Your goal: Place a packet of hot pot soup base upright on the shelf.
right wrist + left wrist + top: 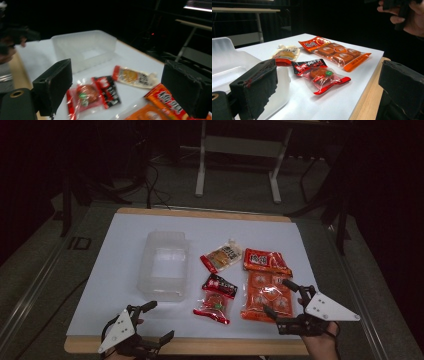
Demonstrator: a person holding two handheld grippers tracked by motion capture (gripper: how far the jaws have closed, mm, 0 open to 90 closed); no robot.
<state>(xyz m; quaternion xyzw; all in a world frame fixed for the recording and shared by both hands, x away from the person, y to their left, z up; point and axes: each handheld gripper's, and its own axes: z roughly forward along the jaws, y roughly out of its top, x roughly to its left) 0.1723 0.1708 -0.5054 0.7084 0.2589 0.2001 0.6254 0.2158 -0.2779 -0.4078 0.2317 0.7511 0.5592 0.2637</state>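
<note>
White table, clear plastic bin left of centre, empty. Right of it three snack packs: pale pouch with red end, small red-black pack nearer the front edge, big orange multi-pack at far right. Left gripper at front-left edge, jaws spread, holding nothing, near the bin's front. Right gripper jaws spread, empty, over the orange pack's near end. Dark floor and a table frame behind.
</note>
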